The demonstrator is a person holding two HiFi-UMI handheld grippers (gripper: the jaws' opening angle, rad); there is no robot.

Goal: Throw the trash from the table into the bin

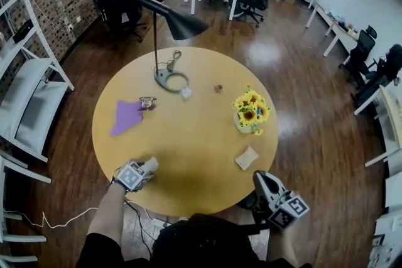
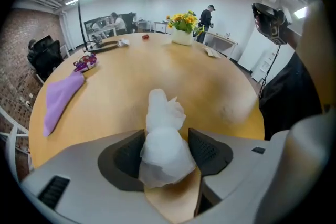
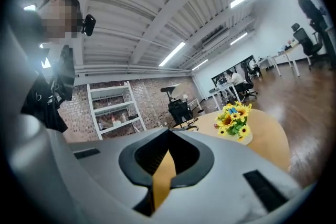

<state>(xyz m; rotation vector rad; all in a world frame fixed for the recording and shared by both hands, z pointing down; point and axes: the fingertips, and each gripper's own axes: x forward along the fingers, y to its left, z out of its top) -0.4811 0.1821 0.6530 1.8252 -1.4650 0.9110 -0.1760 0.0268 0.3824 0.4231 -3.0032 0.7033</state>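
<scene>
A crumpled white tissue (image 1: 151, 164) between spread left jaws
Head view: the left gripper (image 1: 146, 169) hangs over the tissue near the round table's (image 1: 188, 135) front edge; the right gripper (image 1: 262, 180) sits beyond the rim. Left gripper view: jaws apart around the tissue, unclamped. Right gripper view: jaws clenched, empty.

Head view looks steeply down from above the person onto the round yellow wooden table (image 1: 188, 154), with the whole top in frame. Left gripper view sits low at the table's near edge, facing across the top, very close to a crumpled white tissue (image 2: 163, 139) between its jaws. Right gripper view looks level from beside the table toward a red brick wall (image 3: 152, 97) and the ceiling. All three views share the table and the yellow sunflower bouquet in a white pot (image 1: 251, 111).
</scene>
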